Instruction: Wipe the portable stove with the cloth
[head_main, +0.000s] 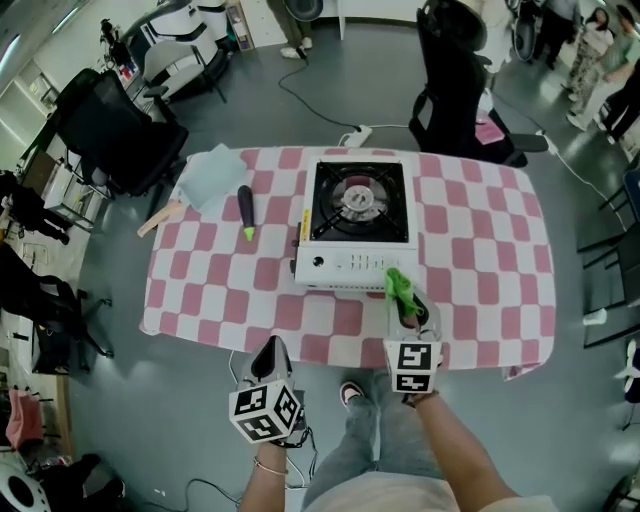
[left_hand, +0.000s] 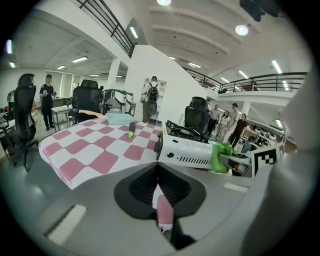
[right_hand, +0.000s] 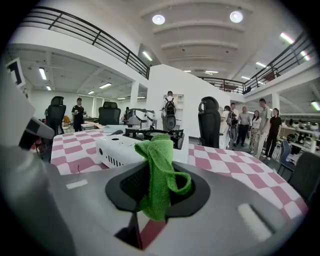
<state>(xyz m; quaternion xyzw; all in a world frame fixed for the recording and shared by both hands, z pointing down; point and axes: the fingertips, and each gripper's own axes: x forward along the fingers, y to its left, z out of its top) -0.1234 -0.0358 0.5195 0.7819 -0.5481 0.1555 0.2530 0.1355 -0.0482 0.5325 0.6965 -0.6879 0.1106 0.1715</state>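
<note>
A white portable stove (head_main: 357, 232) with a black burner top stands in the middle of the checked table (head_main: 480, 260). My right gripper (head_main: 408, 312) is shut on a green cloth (head_main: 400, 289), held just in front of the stove's near right corner. From the right gripper view the cloth (right_hand: 159, 172) hangs folded between the jaws, with the stove (right_hand: 131, 148) just beyond. My left gripper (head_main: 271, 362) hovers off the table's near edge, jaws shut with nothing in them. The left gripper view shows the stove (left_hand: 186, 148) and the cloth (left_hand: 220, 157) to the right.
A dark eggplant with a green tip (head_main: 246, 210) and a pale blue folded cloth (head_main: 211, 178) lie at the table's back left, beside a wooden handle (head_main: 160, 219). Office chairs (head_main: 455, 80) stand around the table. A cable and power strip (head_main: 352, 135) lie on the floor behind.
</note>
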